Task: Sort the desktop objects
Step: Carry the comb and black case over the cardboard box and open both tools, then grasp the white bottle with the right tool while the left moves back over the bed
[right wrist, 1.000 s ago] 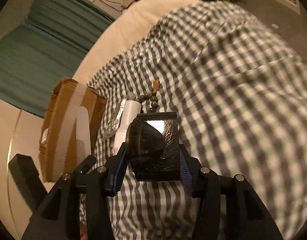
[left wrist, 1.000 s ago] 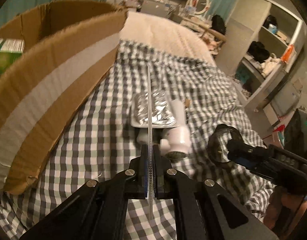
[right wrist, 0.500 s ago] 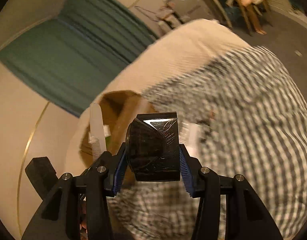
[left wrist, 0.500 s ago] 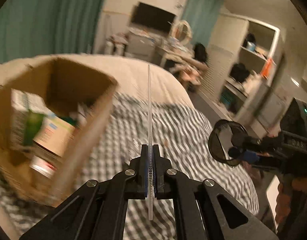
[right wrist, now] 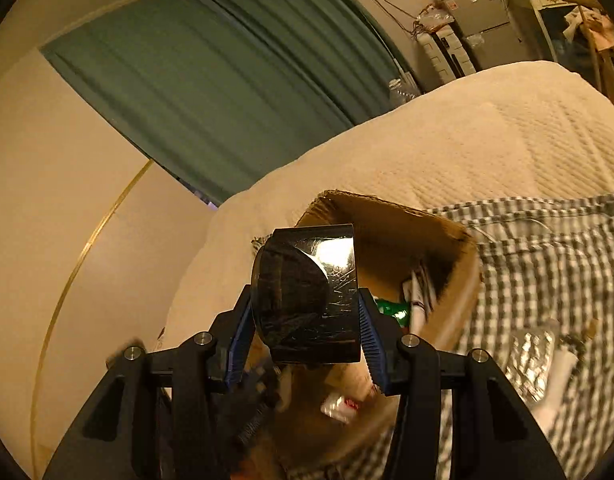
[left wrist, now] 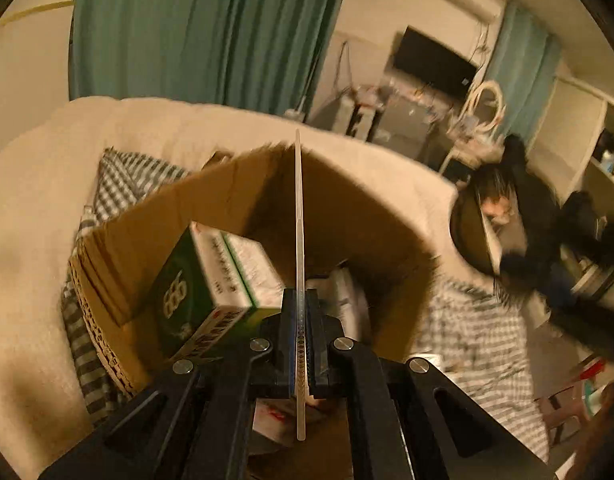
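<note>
Teal curtains (left wrist: 195,40) are hanging at twelve o'clock; a dark television (left wrist: 433,62) is sitting at two o'clock.

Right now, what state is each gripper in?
Left gripper: shut on a thin clear ruler, held above the cardboard box.
Right gripper: shut on a dark tape roll.

Left wrist view: cardboard box (left wrist: 339,216), near wall hidden behind left gripper (left wrist: 300,344). Contents at 5 o'clock of the green carton (left wrist: 195,296) smeared, unreadable. Right gripper (left wrist: 519,248) at 3 o'clock blurred, outline only.

Right wrist view: black tape roll (right wrist: 307,292) blocks the box's left interior. Items at box bottom blurred. Foil blister pack (right wrist: 533,360) at 4 o'clock soft, cells indistinct. Checked cloth (right wrist: 547,264) cut off at right edge.
</note>
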Available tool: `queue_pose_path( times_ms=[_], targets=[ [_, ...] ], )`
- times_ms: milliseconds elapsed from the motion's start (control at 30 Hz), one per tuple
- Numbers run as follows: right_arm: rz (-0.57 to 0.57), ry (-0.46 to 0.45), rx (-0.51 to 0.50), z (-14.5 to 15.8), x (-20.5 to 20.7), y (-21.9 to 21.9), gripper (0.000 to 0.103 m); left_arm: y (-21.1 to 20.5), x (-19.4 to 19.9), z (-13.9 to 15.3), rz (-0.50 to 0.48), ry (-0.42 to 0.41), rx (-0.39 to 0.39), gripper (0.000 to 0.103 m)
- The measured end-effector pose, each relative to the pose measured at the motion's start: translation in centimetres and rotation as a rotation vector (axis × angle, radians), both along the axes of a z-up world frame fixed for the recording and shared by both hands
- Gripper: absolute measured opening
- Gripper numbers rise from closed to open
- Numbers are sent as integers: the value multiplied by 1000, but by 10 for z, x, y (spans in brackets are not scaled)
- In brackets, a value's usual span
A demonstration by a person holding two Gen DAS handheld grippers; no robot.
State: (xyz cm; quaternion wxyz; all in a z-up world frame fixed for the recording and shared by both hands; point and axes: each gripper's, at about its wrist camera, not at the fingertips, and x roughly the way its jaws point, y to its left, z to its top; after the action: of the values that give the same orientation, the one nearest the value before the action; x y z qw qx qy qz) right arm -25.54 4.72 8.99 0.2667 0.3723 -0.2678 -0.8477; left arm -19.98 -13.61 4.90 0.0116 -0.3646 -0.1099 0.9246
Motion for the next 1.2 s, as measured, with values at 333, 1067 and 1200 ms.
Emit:
queue_pose_path(
  times_ms=[333, 1067, 1200],
  targets=[
    [-217, 103, -34, -10, 39, 64, 92, 8, 19, -9, 78, 91, -96, 103],
    [-330, -239, 207, -190, 87, 121, 92, 132, 68, -23, -364, 29, -215, 103],
    [-276, -251, 182, -211, 71, 109, 77, 138, 60, -39, -382, -33, -131, 103]
  ],
)
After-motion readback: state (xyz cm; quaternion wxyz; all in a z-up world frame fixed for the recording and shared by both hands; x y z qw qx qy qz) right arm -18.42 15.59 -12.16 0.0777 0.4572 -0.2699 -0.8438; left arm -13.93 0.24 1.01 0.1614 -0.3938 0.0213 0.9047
